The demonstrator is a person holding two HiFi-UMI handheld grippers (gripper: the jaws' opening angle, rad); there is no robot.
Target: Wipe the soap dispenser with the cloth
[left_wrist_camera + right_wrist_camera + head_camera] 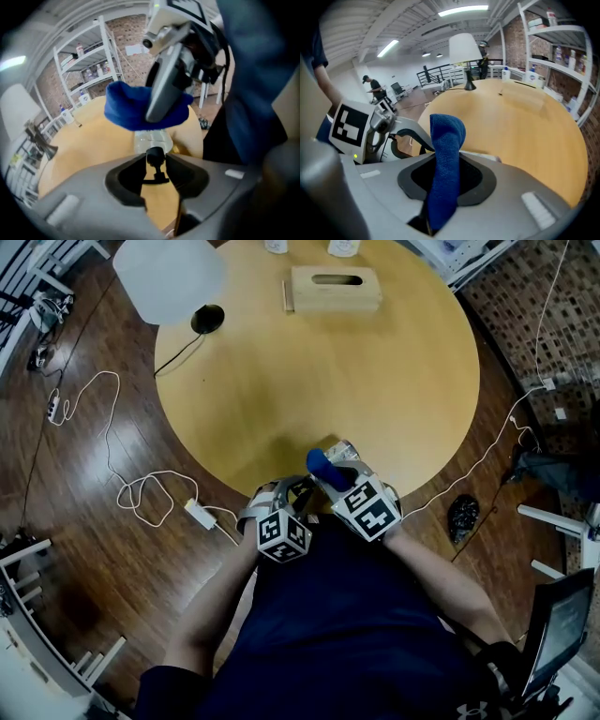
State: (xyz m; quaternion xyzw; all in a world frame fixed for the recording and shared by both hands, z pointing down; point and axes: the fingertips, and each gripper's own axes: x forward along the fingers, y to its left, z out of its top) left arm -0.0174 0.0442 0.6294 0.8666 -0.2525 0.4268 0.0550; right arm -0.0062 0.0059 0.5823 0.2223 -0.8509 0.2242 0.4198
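Wipe seemingly mid-stroke: left gripper (157, 161) jaws were clamped on the soap dispenser (151, 139) by its black pump, above the round table's (375, 381) near edge, while right gripper (443, 173) jaws pinched the blue cloth (446, 138) against its clear body (how much was cleaned, unclear).
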